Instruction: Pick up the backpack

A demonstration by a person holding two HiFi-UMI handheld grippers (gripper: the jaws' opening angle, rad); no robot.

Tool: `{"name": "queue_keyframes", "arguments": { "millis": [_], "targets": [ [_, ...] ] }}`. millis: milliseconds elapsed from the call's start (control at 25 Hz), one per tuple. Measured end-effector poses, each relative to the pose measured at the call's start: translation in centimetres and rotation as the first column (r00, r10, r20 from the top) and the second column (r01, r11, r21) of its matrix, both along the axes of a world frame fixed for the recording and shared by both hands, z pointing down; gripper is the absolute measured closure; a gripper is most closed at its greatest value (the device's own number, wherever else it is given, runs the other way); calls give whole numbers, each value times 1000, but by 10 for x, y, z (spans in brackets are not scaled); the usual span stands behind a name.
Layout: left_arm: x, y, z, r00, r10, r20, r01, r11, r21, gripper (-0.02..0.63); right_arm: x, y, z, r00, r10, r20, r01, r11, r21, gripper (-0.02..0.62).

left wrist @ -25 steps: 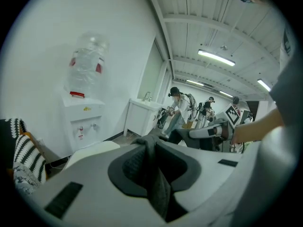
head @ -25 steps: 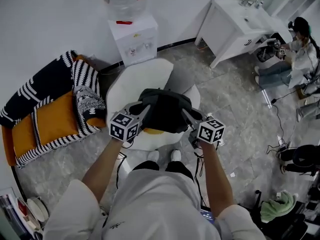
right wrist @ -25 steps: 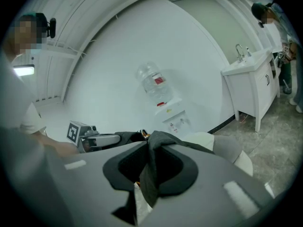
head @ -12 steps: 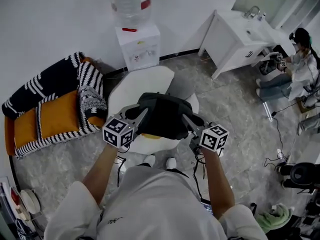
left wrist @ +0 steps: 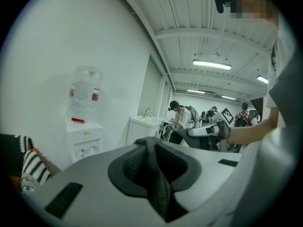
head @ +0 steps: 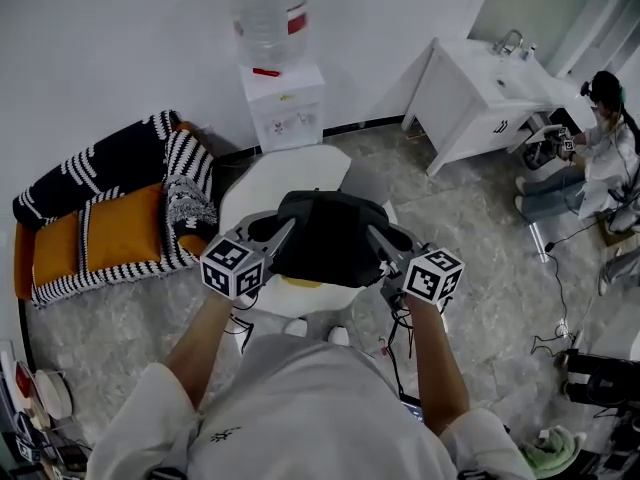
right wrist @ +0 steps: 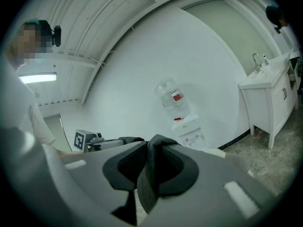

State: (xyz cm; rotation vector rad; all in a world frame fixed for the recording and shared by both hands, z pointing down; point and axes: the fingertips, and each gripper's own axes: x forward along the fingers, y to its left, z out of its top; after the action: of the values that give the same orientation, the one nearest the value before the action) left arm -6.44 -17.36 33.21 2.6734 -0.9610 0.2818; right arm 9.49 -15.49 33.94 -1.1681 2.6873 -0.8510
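Head view: a striped sofa (head: 110, 218) lies at 9 o'clock and a round white surface (head: 290, 168) at centre. The black backpack (head: 325, 233) hangs over the surface between 2 tongs. A dispenser (head: 285, 103) stands at 12 o'clock. The left tongs (head: 282, 230) grips the backpack's 9 o'clock side, the right tongs (head: 378, 238) its 3 o'clock side. Each is nearly closed, pinching a fold of dark fabric.

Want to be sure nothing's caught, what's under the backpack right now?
A white table, with something yellow peeking out at the near edge of the backpack, which hides the rest.
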Motion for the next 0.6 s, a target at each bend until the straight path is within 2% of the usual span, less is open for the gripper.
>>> {"name": "queue_keyframes", "arguments": {
  "millis": [240, 440, 600],
  "targets": [
    [6, -1, -38, 1000, 11, -29, -9, 998, 69, 557, 6, -1, -36, 1000, -9, 2, 9, 998, 66, 534],
    [10, -2, -74, 996, 19, -85, -8, 992, 125, 557, 10, 1, -69, 1000, -14, 8, 13, 991, 137, 532],
    [14, -6, -97, 995, 35, -93, -19, 985, 172, 557, 14, -3, -90, 1000, -13, 19, 10, 984, 176, 531]
  ]
}}
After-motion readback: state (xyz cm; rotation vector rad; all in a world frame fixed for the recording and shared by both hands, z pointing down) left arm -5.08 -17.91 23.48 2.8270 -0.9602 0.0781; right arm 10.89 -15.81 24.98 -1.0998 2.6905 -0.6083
